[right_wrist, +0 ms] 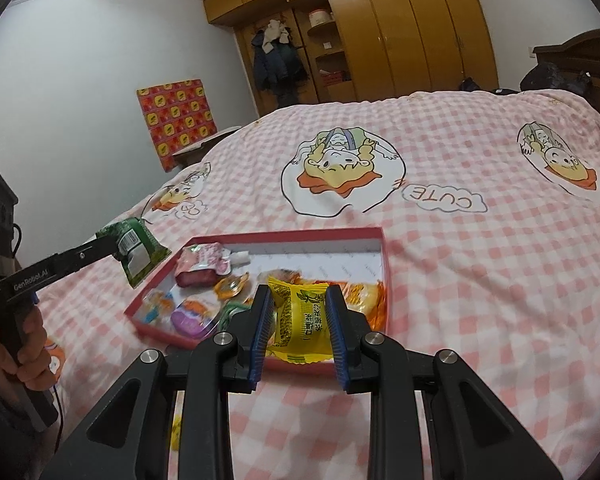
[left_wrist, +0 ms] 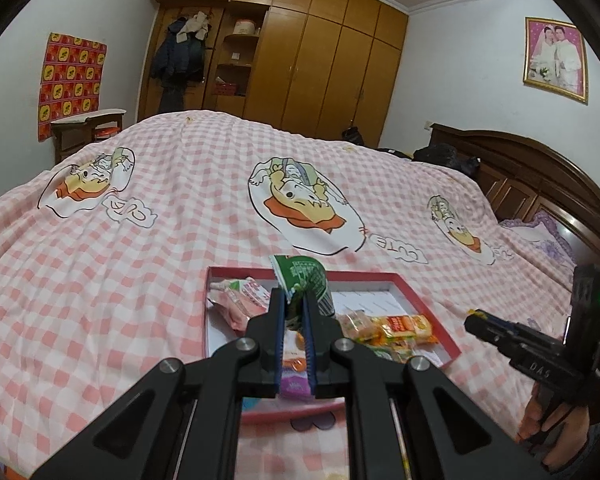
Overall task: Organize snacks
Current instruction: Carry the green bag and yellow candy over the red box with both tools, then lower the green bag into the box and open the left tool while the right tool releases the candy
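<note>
A shallow red box (left_wrist: 424, 303) (right_wrist: 382, 248) lies on the checked bed cover and holds several snack packets. My left gripper (left_wrist: 294, 300) (right_wrist: 114, 250) is shut on a green packet (left_wrist: 306, 280) (right_wrist: 138, 248), pinching its edge; in the right wrist view it hangs just left of the box's near left corner. My right gripper (right_wrist: 298, 298) is shut on a yellow packet (right_wrist: 300, 320) above the box's near edge. In the left wrist view the right gripper (left_wrist: 474, 320) shows at the right side, its packet hidden. A pink pouch (left_wrist: 240, 300) (right_wrist: 204, 266) lies in the box's far left part.
Orange and yellow packets (left_wrist: 392, 330) (right_wrist: 360, 300) and a purple one (right_wrist: 190, 318) lie in the box. The pink checked cover (left_wrist: 140, 260) spreads wide around it. A wooden headboard (left_wrist: 540, 184) stands to the right, a wardrobe (left_wrist: 320, 60) behind. A hand (right_wrist: 24, 354) grips the left tool.
</note>
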`<action>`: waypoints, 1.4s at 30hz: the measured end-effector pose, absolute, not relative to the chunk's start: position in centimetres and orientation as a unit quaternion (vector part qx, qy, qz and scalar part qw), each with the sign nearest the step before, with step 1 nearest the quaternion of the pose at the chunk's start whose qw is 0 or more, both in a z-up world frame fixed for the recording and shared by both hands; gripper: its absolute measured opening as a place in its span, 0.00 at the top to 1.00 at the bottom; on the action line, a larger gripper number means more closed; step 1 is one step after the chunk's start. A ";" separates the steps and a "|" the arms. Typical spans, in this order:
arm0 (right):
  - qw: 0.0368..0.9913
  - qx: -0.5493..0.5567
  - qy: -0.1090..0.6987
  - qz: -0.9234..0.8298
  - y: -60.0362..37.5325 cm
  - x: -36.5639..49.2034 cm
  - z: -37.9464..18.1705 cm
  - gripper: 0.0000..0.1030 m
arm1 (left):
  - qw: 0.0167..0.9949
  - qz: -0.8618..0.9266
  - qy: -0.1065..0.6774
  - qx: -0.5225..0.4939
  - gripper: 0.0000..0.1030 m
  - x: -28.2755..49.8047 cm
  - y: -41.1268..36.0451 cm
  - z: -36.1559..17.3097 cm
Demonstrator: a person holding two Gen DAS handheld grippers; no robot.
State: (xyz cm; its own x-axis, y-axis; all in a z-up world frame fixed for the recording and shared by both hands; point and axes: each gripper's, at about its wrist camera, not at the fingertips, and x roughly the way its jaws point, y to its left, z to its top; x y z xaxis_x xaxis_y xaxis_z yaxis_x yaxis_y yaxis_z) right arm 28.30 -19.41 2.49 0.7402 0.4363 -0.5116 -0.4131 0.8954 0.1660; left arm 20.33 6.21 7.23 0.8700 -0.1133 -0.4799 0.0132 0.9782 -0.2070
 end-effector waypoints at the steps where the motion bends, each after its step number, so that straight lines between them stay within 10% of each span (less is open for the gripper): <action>1: 0.933 0.020 0.280 0.225 -19.4 28.7 2.6 0.73 | 0.962 -0.031 0.253 -0.100 0.92 20.7 6.3 7.2; 42: 0.923 0.026 0.309 0.227 -19.0 31.9 -2.5 0.73 | 0.949 -0.013 0.296 -0.104 0.86 24.2 8.0 1.8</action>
